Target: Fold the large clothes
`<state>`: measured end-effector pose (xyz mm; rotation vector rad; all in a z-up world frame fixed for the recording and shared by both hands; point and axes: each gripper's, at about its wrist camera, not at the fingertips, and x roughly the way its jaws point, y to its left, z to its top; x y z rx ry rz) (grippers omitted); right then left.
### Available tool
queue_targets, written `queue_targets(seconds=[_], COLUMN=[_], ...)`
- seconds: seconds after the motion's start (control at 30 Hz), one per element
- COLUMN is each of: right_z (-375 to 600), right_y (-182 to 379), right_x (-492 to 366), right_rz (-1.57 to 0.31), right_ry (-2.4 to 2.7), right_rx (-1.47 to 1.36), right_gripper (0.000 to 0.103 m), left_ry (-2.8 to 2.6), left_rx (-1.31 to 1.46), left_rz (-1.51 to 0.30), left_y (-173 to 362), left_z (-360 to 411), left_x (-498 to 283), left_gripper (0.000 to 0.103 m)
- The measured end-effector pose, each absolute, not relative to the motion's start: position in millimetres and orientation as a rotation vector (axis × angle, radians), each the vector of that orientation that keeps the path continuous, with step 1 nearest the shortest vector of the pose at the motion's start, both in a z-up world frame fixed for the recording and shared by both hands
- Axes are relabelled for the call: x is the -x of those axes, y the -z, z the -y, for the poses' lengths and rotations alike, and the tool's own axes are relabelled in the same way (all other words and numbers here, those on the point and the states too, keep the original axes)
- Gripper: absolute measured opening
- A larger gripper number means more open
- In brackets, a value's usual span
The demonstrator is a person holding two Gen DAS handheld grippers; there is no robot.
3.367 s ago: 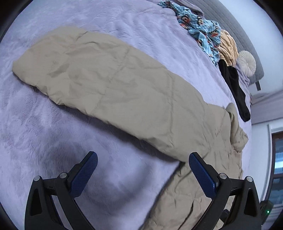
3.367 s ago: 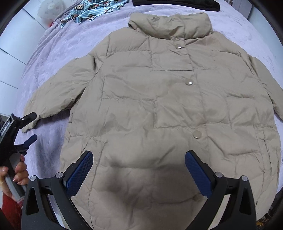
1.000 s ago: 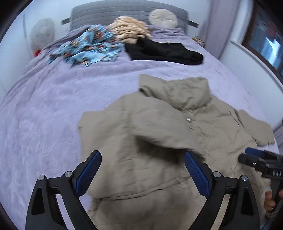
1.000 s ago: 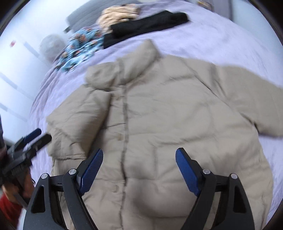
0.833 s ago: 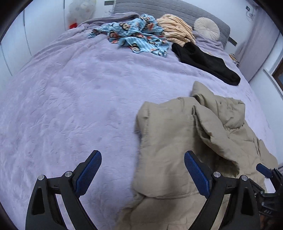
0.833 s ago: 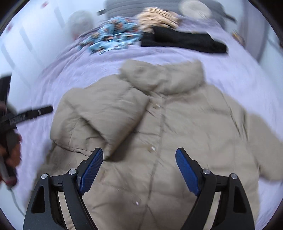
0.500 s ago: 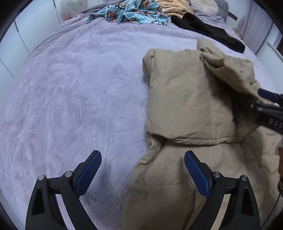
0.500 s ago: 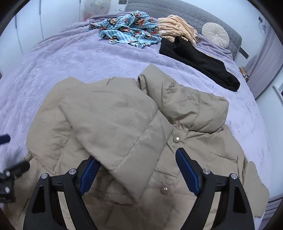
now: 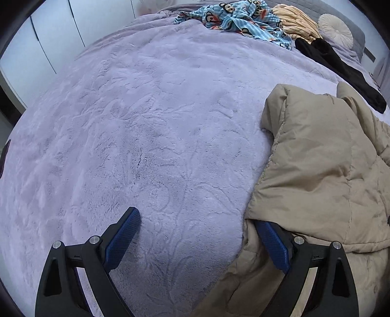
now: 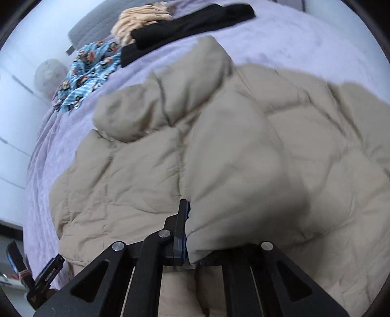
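A beige puffer jacket (image 9: pixel 324 170) lies on the purple bed cover (image 9: pixel 146 122), one sleeve folded across its front. My left gripper (image 9: pixel 197 234) is open and low over the cover at the jacket's left edge; its right finger (image 9: pixel 273 241) touches the folded edge. In the right wrist view the jacket (image 10: pixel 136 175) fills the frame. My right gripper (image 10: pixel 189 234) is shut on a sleeve (image 10: pixel 234 165) of the jacket and holds it over the jacket's body.
At the bed's head lie a blue patterned garment (image 9: pixel 238 17), an orange striped one (image 9: pixel 295 22), a black one (image 9: pixel 341 70) and a round pillow (image 9: pixel 335 28). White wardrobe doors (image 9: pixel 48 36) stand at the left. The left gripper shows at the lower left (image 10: pixel 46 275).
My right gripper has closed on the sleeve and brought it over the jacket. My left gripper has dropped lower and moved left, to the jacket's edge.
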<state>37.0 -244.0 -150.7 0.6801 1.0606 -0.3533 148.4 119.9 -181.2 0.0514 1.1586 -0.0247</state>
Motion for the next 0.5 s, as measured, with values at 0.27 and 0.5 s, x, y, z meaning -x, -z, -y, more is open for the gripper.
queue_targets(seconds=[0.27, 0.5], right_z=[283.8, 279.5], right_y=[141.7, 80.2], right_x=[27.5, 46.0], right_rz=[-1.047, -0.957], right_ry=[0.407, 0.516], right_rx=[-0.953, -0.696], right_gripper=[0.023, 0.019], left_ry=[0.175, 0.432], left_rx=[-0.104, 0.075], left_rz=[-1.175, -1.106], left_y=[117.6, 89.0], left_z=[-158.9, -116.3], left_x=[-129.3, -187.2], left_gripper=[0.095, 0.050])
